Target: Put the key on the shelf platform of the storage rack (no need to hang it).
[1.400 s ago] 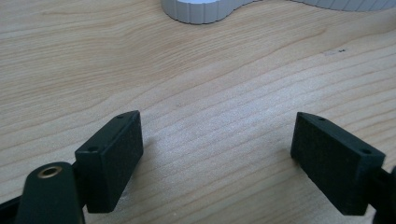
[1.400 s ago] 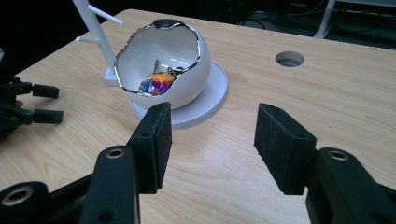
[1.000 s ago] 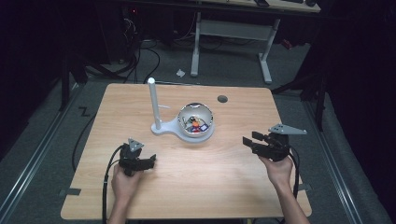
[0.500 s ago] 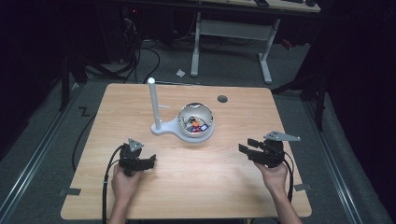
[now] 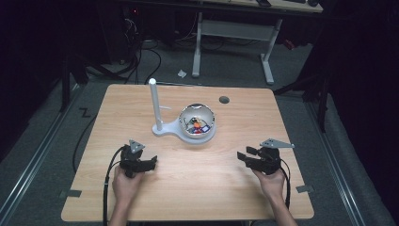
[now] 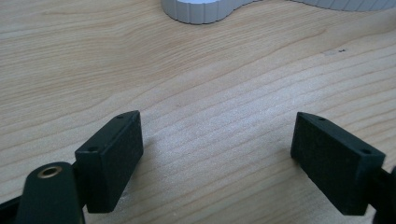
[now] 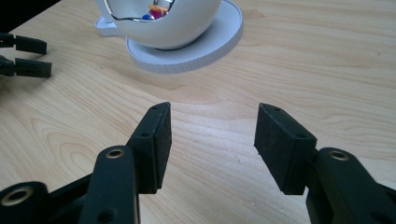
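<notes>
Item one: white bowl point(image 5: 198, 123) of small coloured pieces point(image 5: 197, 127), seated on a white stand point(image 5: 165, 130) with an upright post point(image 5: 154, 103), near the table's point(image 5: 188, 188) far middle, likely so either hand can reach it.

Item two: your left gripper point(image 5: 149, 163), resting low on the wood, jaws wide apart over bare tabletop, holding nothing.

Item three: your right gripper point(image 5: 243, 156), low over the table and aimed toward the bowl, jaws parted and empty. Both sit well apart from the bowl, seemingly a ready pose before a first reach.
</notes>
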The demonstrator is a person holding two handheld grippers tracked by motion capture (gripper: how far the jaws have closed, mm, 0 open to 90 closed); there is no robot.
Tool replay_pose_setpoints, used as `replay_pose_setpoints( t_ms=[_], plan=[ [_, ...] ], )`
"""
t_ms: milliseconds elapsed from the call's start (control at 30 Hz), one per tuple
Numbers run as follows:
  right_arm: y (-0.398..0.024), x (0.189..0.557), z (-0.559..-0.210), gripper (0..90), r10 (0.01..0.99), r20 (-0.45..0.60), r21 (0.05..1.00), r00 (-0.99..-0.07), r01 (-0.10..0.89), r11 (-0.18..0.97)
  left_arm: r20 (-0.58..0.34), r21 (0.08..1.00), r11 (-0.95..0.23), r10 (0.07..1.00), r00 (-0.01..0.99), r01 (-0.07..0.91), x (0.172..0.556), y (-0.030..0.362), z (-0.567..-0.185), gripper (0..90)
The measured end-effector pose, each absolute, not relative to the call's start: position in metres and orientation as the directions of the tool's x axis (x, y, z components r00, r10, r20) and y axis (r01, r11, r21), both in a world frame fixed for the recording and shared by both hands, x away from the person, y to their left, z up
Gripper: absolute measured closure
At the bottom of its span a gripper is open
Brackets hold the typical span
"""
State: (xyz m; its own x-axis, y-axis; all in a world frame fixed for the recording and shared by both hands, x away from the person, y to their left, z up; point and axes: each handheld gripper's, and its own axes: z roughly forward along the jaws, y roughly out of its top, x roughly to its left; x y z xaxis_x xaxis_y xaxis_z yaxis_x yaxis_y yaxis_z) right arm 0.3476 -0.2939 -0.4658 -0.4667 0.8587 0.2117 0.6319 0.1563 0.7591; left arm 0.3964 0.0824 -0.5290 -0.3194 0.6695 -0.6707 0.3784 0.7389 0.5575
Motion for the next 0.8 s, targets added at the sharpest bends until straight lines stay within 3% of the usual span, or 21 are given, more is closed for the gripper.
replay_pose_setpoints(
  t_ms=[800],
  plan=[
    [-0.295, 0.356, -0.501, 46.0, 0.894, 0.164, 0.727, -0.418, 0.664, 0.177, -0.671, 0.556, 0.740, 0.668, -0.321, 0.378, 0.396, 0.082, -0.529, 17.2]
  ],
)
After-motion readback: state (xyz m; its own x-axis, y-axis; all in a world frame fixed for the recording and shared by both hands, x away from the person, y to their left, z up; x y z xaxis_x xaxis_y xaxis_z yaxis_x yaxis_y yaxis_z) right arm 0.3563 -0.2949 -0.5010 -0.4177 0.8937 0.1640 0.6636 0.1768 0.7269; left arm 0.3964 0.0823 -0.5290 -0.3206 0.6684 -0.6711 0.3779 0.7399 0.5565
